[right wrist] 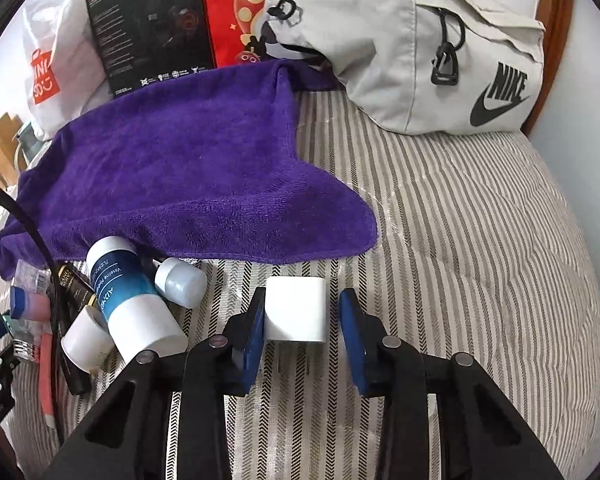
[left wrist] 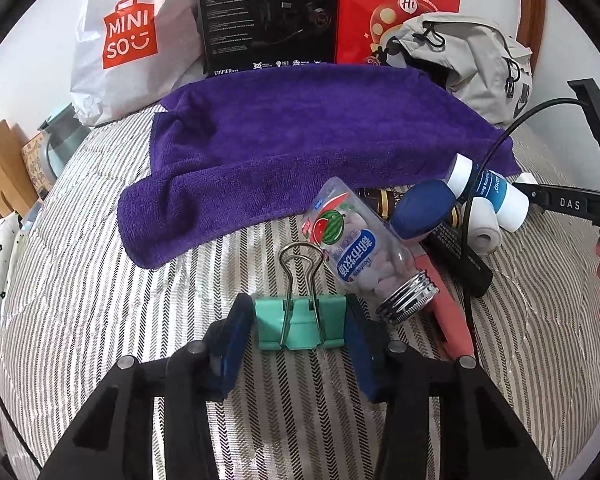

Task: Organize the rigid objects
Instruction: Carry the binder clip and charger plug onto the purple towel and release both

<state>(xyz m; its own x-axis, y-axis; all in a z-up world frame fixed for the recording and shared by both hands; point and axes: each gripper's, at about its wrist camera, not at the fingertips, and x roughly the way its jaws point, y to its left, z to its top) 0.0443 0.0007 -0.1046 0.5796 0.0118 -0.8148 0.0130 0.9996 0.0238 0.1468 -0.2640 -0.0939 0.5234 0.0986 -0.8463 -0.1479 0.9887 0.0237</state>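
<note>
Both tongs sit low over the striped bed, each framing one small hard item. Left tongs (left wrist: 300, 332) bracket a mint-green binder clip (left wrist: 300, 322): the blue pads press against, or sit just at, its two sides, so they look clamped on it, the wire handles standing up toward 12 o'clock. Right tongs (right wrist: 302, 320) are partly spread around a white charger cube (right wrist: 295, 309); the left pad touches its side, while the right pad stands apart with striped cloth showing between, so nothing is gripped there yet.

My guess is the clip will handle easily: light, stiff steel, though the painted faces are smooth and the sprung handles can swing. Holding it across the flat body, not the wire loops, seems safest. The charger cube appears light and rigid with glossy, slippery sides; its prongs point toward 6 o'clock, so the flat opposing walls near mid-height are the place to pinch.

At 2 o'clock from the clip lies a heap of other hard pieces: a clear candy bottle (left wrist: 364, 248) with a metal screw cap, a blue-capped pink tube (left wrist: 422, 210), a white-and-blue lotion tube (left wrist: 488, 188) and dark sticks beneath. A purple towel (left wrist: 300, 152) spreads at 12 o'clock, with a shopping bag (left wrist: 128, 36), boxes and a grey backpack (right wrist: 440, 48) behind it.
</note>
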